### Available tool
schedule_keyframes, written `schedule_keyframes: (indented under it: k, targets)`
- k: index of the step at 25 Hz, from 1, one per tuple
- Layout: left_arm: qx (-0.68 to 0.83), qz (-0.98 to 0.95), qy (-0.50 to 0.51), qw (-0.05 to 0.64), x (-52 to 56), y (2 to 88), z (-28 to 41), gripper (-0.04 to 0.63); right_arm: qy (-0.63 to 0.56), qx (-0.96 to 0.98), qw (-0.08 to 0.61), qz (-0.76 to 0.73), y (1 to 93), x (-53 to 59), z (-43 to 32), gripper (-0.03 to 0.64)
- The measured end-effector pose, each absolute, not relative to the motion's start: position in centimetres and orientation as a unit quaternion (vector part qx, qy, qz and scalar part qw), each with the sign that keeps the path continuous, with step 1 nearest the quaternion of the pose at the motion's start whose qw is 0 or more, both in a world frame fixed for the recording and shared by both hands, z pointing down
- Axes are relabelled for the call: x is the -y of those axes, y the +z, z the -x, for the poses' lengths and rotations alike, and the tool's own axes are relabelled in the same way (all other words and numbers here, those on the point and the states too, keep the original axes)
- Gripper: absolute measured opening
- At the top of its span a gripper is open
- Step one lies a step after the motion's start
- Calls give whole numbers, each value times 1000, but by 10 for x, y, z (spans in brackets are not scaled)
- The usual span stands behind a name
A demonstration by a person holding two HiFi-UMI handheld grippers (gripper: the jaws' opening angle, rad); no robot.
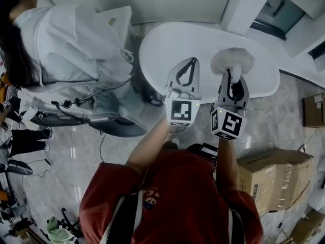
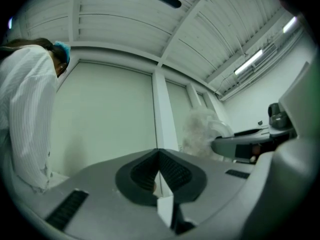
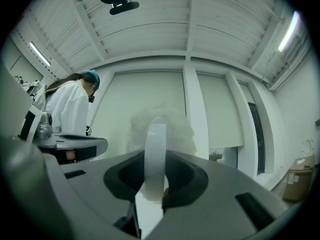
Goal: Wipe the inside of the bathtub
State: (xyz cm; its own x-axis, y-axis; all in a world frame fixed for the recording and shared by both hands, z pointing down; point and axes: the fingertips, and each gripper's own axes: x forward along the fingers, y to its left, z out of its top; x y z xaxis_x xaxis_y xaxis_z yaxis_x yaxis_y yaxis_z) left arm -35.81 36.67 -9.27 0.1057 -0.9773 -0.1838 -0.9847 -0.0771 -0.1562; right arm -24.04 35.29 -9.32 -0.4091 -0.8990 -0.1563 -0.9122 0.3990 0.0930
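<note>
Fluffy duster (image 1: 232, 60) is being clamped by right hand-held gripper (image 1: 233, 79) over bathtub (image 1: 162, 50); left hand-held gripper (image 1: 191, 63) is being held closed, empty.

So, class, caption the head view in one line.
Right gripper holds a fluffy duster near the white bathtub; left gripper shut, empty.

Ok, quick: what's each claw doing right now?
Left claw: closed, nothing in it.
Right claw: closed on the handle of the fluffy white duster.
</note>
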Motion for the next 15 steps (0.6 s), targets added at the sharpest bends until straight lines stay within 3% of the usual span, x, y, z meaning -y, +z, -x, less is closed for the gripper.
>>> schedule_keyframes:
  k: [15]
  targets:
    - [-723,679,3,127,-208,-81,357,15,72,-877,35,474,-69,-171,250,94]
